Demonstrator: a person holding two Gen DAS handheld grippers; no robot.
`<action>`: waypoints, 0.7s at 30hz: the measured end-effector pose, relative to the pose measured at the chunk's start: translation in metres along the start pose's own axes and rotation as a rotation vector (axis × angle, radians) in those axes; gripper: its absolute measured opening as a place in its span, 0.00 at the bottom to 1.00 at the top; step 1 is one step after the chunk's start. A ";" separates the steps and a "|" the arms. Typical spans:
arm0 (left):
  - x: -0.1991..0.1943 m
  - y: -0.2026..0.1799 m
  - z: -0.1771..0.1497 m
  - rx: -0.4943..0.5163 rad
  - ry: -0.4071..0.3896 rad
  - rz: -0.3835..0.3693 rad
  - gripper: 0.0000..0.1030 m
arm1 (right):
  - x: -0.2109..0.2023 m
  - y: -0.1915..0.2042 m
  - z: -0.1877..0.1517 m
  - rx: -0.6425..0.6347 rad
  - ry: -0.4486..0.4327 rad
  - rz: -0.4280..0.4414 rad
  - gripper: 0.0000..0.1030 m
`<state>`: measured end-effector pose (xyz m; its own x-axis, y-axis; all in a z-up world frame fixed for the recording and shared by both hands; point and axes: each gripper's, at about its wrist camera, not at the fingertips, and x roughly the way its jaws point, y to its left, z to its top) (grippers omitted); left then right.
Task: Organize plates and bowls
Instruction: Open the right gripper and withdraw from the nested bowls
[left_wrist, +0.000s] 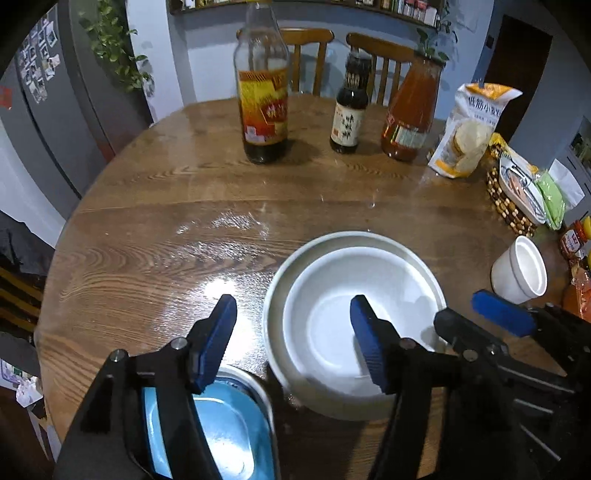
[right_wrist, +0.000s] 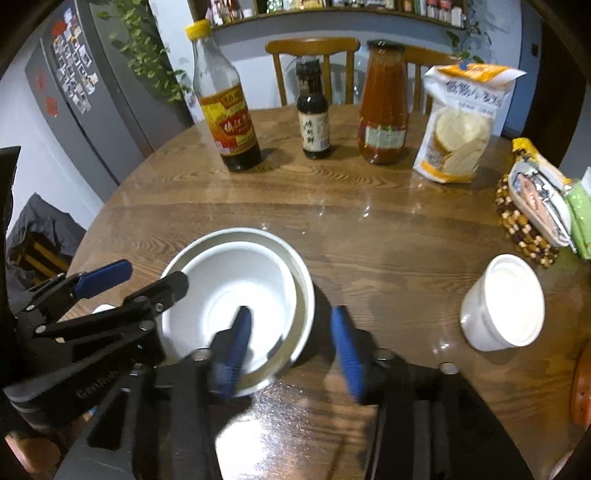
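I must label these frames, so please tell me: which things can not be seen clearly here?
- Blue dish, left wrist view: mostly behind the left tongs and cut by the bottom edge.
- White bowl, right wrist view: near rim hidden by the right tongs, whose left finger is blurred.
- Bottle, left wrist view: cap cut by the top edge.
- Orange thing, right wrist view: cut by the right edge, unidentifiable.

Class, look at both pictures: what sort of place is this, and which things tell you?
Most likely a home dining area: a round wooden table with sauce bottles, dining chairs behind, and a fridge covered in magnets.
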<state>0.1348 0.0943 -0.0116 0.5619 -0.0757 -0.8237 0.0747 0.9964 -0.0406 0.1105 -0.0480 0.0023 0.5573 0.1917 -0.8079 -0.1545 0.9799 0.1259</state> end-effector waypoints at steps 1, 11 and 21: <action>-0.002 0.001 0.000 -0.006 -0.002 -0.005 0.62 | -0.004 -0.001 -0.001 0.003 -0.009 0.002 0.56; -0.026 0.012 -0.020 -0.090 -0.014 -0.018 0.74 | -0.035 -0.009 -0.019 0.023 -0.048 0.005 0.63; -0.028 0.002 -0.047 -0.105 0.051 -0.022 0.77 | -0.048 -0.031 -0.043 0.065 -0.035 0.021 0.69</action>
<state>0.0807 0.1005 -0.0157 0.5184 -0.0983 -0.8495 -0.0018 0.9932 -0.1161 0.0533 -0.0898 0.0125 0.5825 0.2126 -0.7845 -0.1133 0.9770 0.1807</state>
